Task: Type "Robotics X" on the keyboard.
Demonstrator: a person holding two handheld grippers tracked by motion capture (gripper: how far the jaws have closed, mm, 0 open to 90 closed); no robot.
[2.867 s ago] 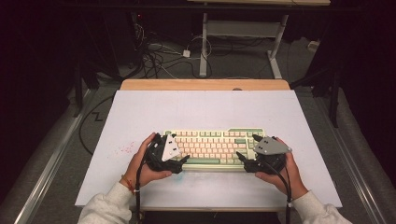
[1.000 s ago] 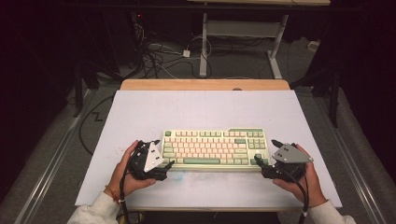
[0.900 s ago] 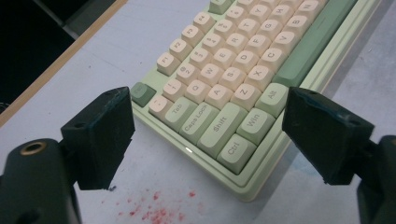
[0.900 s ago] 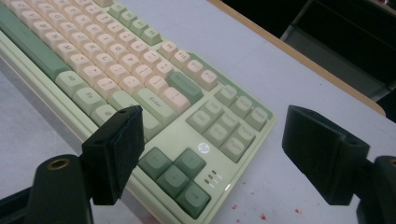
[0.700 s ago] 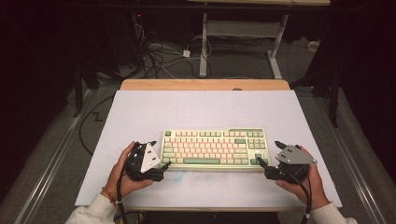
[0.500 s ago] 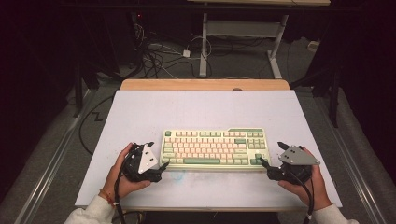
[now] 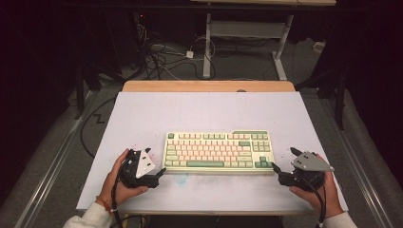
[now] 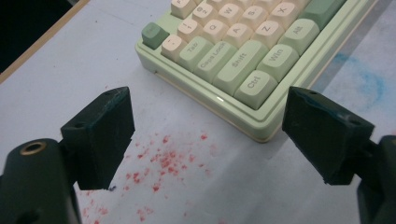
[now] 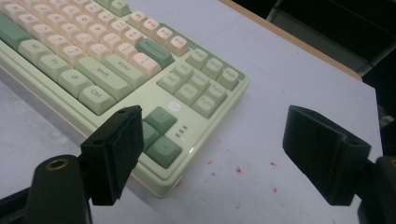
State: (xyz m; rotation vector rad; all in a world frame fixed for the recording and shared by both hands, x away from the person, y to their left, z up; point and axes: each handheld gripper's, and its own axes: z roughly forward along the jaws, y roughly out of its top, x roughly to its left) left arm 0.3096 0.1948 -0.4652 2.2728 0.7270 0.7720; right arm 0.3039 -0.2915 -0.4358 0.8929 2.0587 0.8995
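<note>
Green and cream keyboard (image 7: 219,150) shows keys Ctrl, Shift, Enter; its round logo seems unreadable. Left gripper (image 7: 154,167) at 8 o'clock, right gripper (image 7: 281,164) at 4 o'clock, both wide apart, empty.

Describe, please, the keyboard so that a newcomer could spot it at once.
On the pale sheet covering the table, look near the front edge, between the left gripper and the right gripper. The keyboard lies flat there, pale green with cream and darker green keys.

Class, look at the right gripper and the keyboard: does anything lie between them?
Nothing visible does. The right gripper is open beside the keyboard, at its near right corner, with bare table between the jaws.
</note>
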